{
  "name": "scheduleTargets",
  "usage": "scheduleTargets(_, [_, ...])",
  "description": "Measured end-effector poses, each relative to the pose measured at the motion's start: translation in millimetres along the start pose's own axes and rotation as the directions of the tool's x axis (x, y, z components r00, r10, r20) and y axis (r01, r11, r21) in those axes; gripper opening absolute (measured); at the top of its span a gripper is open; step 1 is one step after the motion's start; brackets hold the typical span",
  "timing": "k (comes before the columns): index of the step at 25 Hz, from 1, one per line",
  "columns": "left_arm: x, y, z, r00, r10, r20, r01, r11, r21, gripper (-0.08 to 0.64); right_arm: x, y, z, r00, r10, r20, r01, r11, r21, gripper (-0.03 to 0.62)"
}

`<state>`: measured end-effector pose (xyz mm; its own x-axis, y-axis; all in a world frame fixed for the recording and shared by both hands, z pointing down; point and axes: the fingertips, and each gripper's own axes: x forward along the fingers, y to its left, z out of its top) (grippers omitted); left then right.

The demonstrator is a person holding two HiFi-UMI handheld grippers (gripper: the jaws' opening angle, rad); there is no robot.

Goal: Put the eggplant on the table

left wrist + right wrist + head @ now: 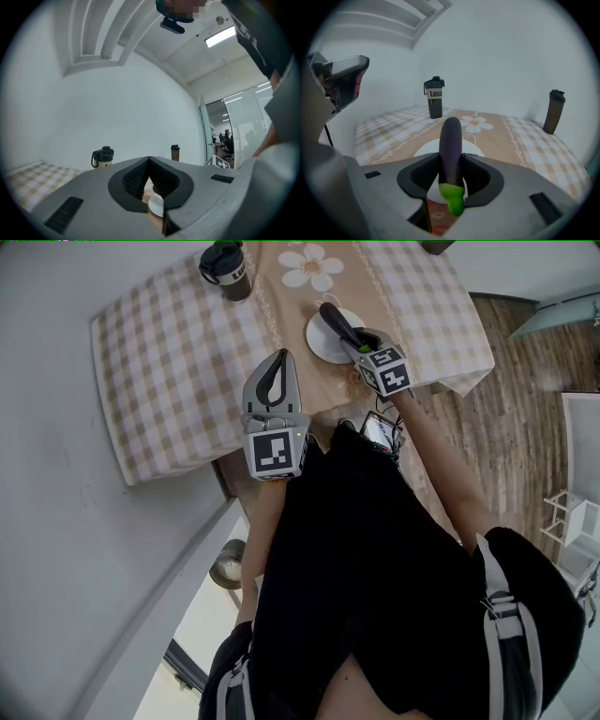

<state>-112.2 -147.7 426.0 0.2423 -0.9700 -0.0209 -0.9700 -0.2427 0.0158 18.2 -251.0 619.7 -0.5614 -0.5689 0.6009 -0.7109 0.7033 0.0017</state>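
The table (169,381) carries a white plate (319,345), and the eggplant (451,140) hangs over that plate in your right gripper (451,174). Its jaws stand fairly wide, clamped on the purple body just above the green cap (453,199). Your left gripper (149,180) is closed on nothing.

The eggplant looks light, firm and glossy, so likely slippery: keep hold at the thick middle. Only the head view shows the plate beneath it; only the right gripper view shows the pads' contact.
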Motion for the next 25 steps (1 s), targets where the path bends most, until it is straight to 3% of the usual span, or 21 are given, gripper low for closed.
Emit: scheduleTargets(25, [-2.5,2.4,1.4,1.000,0.000,0.004,0.000,1.000,0.000,0.003,10.7,6.6,-21.4,0.996,0.007,-0.093,-0.009,1.000,-0.023,0.163])
